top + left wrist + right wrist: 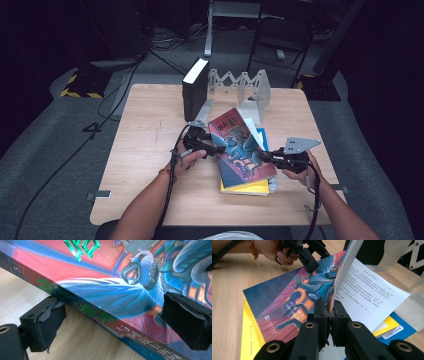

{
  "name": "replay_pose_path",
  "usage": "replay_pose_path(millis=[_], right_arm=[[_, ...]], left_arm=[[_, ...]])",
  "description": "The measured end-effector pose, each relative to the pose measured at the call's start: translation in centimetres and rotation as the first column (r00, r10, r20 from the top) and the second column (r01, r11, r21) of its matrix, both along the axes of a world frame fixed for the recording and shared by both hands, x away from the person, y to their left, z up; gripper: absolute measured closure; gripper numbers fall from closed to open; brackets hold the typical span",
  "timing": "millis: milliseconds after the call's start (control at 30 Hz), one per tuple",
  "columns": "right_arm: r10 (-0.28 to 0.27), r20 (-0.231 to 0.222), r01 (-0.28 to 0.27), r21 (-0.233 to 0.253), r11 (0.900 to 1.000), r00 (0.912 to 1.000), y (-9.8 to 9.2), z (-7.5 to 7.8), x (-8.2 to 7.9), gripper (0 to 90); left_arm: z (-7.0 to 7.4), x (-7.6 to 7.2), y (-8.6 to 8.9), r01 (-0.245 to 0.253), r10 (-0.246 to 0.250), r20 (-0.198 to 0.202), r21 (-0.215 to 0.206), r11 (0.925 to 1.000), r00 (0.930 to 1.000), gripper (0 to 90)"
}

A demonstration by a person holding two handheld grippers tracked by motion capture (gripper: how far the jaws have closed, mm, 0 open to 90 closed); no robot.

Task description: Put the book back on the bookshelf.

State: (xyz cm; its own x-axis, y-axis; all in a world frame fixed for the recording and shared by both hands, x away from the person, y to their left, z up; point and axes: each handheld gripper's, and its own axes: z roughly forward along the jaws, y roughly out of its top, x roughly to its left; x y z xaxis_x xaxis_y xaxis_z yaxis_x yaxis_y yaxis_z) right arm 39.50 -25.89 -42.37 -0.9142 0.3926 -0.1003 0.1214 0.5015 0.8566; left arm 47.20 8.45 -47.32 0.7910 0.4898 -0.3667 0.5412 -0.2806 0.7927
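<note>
Right gripper [329, 312] clamps the lifted cover of the red book [240, 147]. Left gripper [110, 322] straddles its spine, jaws wide, unclosed.

The high view looks forward and down from above the person's side, taking in the whole worktop [150, 125] from some distance. The left gripper view sits very close to the red-and-blue book [105, 287], facing along its spine edge. The right gripper view looks across the same book's cover [294, 300] from the opposite side, also close. All three views share this book.
</note>
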Motion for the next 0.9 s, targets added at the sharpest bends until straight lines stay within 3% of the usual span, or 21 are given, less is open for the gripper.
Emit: replay_pose_path(millis=[133,267,667,900], right_arm=[[0.002,0.021,-0.002,0.016,1.000,0.9998,0.0,0.4,-0.1,84.8],[0.003,0.037,-0.004,0.023,1.000,0.9993,0.1,0.6,-0.2,84.8],[0.015,0.052,-0.017,0.032,0.999,0.9985,0.2,0.7,-0.2,83.6],[0.025,0.073,-0.027,0.023,0.999,0.9970,0.3,0.7,-0.4,83.1]], left_arm=[[1.4,-0.6,0.7,-0.021,0.024,0.055,-0.045,0.9988,0.9982,7.6],[2.5,-1.0,0.9,-0.038,0.042,0.098,-0.045,0.9983,0.9943,7.7],[3.7,-1.4,0.9,-0.064,0.071,0.128,-0.054,0.9965,0.9893,7.7],[4.6,-1.6,0.9,-0.071,0.083,0.141,-0.091,0.9933,0.9865,7.7]])
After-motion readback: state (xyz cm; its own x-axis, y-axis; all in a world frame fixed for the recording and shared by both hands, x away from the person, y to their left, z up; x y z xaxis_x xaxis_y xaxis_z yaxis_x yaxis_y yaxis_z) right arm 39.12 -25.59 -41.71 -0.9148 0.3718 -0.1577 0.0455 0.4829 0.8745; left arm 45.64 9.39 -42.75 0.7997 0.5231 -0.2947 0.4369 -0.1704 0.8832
